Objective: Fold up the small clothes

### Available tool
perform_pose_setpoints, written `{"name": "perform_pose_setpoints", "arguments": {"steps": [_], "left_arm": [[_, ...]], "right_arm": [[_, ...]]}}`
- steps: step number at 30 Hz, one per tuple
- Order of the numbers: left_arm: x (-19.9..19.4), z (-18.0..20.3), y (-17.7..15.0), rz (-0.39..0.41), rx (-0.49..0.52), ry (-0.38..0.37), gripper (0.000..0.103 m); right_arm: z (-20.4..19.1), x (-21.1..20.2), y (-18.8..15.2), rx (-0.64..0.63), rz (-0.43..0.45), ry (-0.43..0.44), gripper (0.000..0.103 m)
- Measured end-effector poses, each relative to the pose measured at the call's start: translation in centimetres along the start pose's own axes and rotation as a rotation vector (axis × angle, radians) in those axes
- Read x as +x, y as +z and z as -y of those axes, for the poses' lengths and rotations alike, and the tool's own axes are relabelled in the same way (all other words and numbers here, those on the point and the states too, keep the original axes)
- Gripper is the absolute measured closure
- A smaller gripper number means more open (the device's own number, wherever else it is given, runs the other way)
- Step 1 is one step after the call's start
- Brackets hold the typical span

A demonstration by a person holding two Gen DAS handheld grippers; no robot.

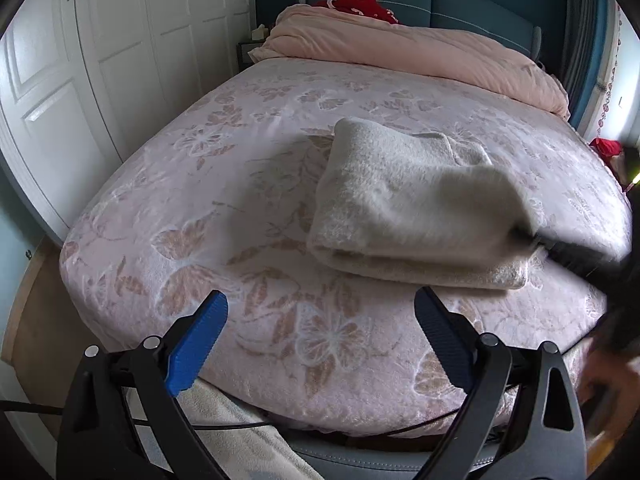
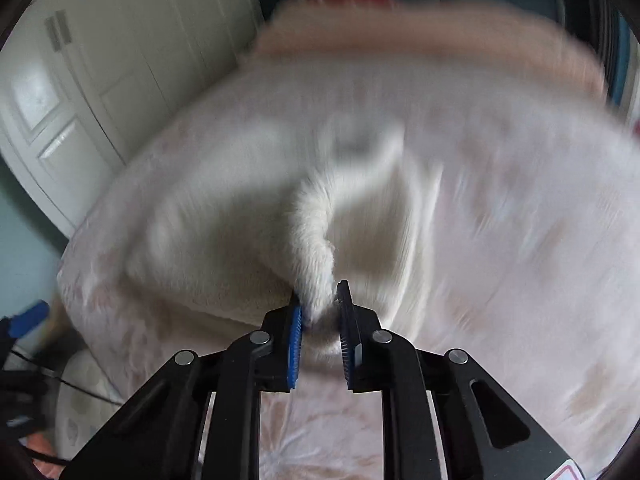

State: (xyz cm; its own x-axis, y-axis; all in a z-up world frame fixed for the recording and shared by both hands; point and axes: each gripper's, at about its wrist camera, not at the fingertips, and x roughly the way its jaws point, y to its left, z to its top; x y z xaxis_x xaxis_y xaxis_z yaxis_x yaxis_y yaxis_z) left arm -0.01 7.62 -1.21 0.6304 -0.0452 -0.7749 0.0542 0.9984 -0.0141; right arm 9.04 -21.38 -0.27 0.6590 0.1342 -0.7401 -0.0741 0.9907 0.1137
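Right wrist view: right hand-held gripper (image 2: 320, 312) pinches cream garment (image 2: 316, 240) over bed (image 2: 500, 220); left hand-held gripper (image 1: 320, 320) gapes, holding nothing.

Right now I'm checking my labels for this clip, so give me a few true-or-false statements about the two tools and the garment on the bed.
1. The left tool is open and holds nothing. True.
2. The right tool is open and clear of any cloth. False: it is shut on a fold of the fluffy cream-white knitted garment.
3. The garment lies on the pink butterfly-patterned bed cover. True.
4. The garment is spread flat in one layer. False: it is folded over, with layered edges showing at its near side.
5. The peach quilt covers the garment. False: it is bunched at the far end of the bed, apart from the garment.
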Motion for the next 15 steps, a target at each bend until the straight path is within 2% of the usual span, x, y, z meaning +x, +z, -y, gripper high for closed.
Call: {"name": "perform_pose_setpoints", "arguments": {"steps": [2,5,6,7,9,11,14,15], "left_arm": [[0.4,-0.1,-0.2,-0.003,0.001,-0.002,0.009],[1.3,0.3,-0.4,-0.02,0.014,-0.004,0.009],[1.5,0.5,-0.4,-0.023,0.018,-0.011,0.009],[1.6,0.6,-0.4,-0.02,0.024,-0.014,0.009],[1.5,0.3,-0.6,-0.012,0.042,-0.008,0.009],[1.8,-0.2,-0.8,-0.02,0.052,-0.004,0.009],[2.4,-0.4,-0.9,-0.036,0.049,0.018,0.009],[2.6,-0.4,-0.8,-0.043,0.042,0.019,0.009]], "right_arm": [[-0.4,-1.3,0.5,-0.051,0.029,-0.028,0.088],[0.6,5.8,-2.5,-0.085,-0.195,-0.087,0.087],[1.0,6.5,-3.4,-0.067,-0.198,-0.084,0.087],[1.2,5.9,-3.5,-0.04,-0.159,-0.079,0.085],[1.3,4.3,-2.9,0.031,-0.131,-0.042,0.069],[1.3,2.2,-2.4,0.084,-0.109,-0.028,0.063],[0.6,-1.1,-1.3,0.1,-0.015,0.016,0.064],[0.0,-1.2,-0.8,0.083,-0.016,0.028,0.075]]}}
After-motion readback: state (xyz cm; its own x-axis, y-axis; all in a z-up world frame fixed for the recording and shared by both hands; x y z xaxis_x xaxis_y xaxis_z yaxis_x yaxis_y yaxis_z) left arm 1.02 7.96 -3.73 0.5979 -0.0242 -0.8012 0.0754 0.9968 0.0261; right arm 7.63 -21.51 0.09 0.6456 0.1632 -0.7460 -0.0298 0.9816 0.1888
